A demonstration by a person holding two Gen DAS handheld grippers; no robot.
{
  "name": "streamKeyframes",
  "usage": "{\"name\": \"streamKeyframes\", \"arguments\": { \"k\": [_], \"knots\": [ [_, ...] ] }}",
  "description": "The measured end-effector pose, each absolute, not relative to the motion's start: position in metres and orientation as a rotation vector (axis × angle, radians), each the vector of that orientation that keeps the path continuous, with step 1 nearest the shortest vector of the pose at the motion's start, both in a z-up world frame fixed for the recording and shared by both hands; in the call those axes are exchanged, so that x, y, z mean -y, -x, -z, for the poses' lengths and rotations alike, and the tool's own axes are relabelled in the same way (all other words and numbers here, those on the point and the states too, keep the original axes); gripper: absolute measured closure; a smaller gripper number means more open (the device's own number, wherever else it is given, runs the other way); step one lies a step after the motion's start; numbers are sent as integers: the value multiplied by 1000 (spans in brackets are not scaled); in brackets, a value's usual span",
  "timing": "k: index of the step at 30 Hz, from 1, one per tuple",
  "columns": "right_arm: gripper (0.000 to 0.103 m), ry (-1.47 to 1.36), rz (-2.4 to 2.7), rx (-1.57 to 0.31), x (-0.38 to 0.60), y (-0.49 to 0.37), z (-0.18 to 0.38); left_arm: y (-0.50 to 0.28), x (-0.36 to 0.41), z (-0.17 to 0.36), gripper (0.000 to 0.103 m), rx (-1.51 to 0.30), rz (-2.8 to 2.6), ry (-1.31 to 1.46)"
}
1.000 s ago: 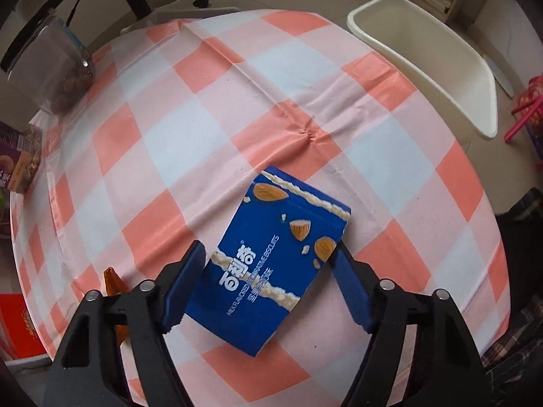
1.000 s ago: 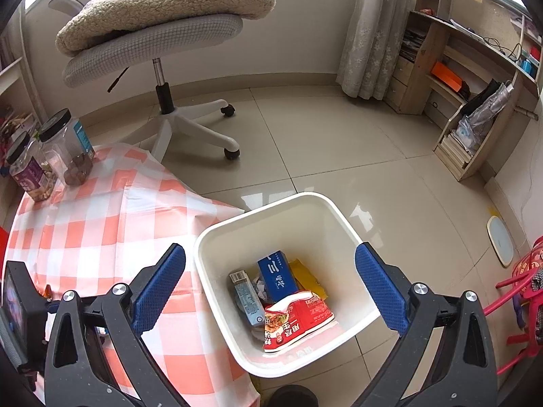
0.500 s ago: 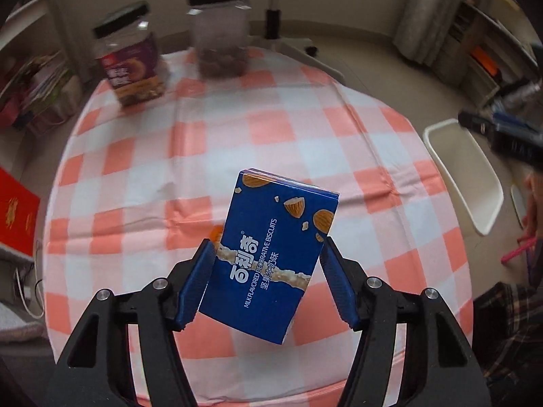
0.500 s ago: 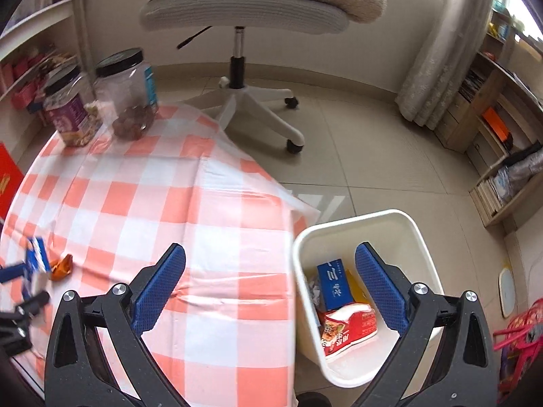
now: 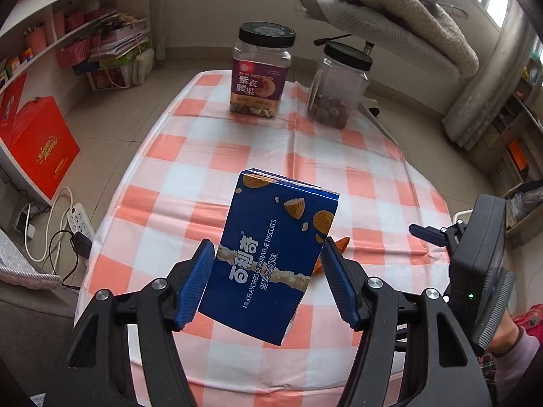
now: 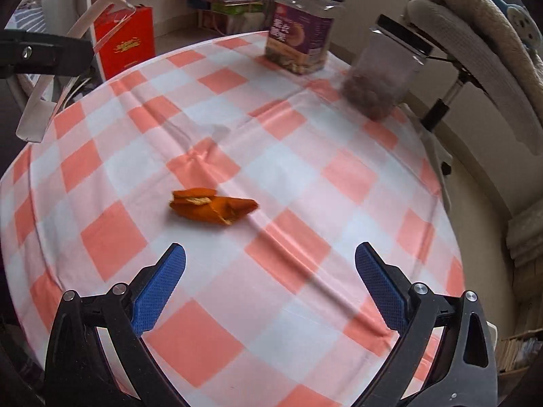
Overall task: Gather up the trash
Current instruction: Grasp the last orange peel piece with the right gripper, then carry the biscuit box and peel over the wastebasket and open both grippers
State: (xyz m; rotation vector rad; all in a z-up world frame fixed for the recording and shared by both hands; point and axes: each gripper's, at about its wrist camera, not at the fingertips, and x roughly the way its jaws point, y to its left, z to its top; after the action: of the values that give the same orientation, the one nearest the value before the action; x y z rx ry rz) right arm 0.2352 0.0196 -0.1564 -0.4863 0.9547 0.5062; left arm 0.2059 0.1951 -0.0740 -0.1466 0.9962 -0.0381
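My left gripper (image 5: 268,285) is shut on a blue biscuit box (image 5: 271,254) and holds it up above the checked tablecloth (image 5: 210,156). An orange peel (image 6: 212,206) lies on the cloth; in the left wrist view only its tip (image 5: 341,244) shows behind the box. My right gripper (image 6: 269,281) is open and empty, hovering over the cloth just short of the peel. It also shows at the right edge of the left wrist view (image 5: 475,257). The trash bin is out of view.
Two black-lidded jars stand at the far side of the table: a purple-labelled nut jar (image 5: 259,74) (image 6: 302,30) and a clear jar (image 5: 339,88) (image 6: 383,78). An office chair with a blanket (image 5: 390,10) is behind them. A red box (image 5: 37,149) sits on the floor at left.
My left gripper lifted the blue box off the table and turned toward the jars. My right gripper swung from above the white bin to over the table, near the orange peel.
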Motion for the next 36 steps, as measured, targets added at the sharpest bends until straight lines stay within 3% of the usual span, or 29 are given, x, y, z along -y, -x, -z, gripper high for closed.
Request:
{"name": "streamKeyframes", "arguments": {
  "k": [2,7,11,14,16,24,36],
  "knots": [
    [8,495,-535,-949,-32,-236,160,-203,-209,71,39,-992,25,178],
    [26,629,-591,-958,-57,-244,184,-197,-234,71,39,-998,4,237],
    [32,647,-636,-943,-66,-250,192,-195,-244,72,39,-1003,-1,255],
    [52,572,-670,-993,-68,-257,192,-195,-247,72,38,-1005,0,265],
    [79,548,-677,-1007,-72,-258,193,-195,-248,71,38,-1005,0,268],
    [85,443,-598,-1016,-73,-260,181,-189,-262,71,38,-990,-46,288],
    [85,183,-514,-884,-60,-249,93,-181,-246,54,38,-916,-61,227]
  ]
}}
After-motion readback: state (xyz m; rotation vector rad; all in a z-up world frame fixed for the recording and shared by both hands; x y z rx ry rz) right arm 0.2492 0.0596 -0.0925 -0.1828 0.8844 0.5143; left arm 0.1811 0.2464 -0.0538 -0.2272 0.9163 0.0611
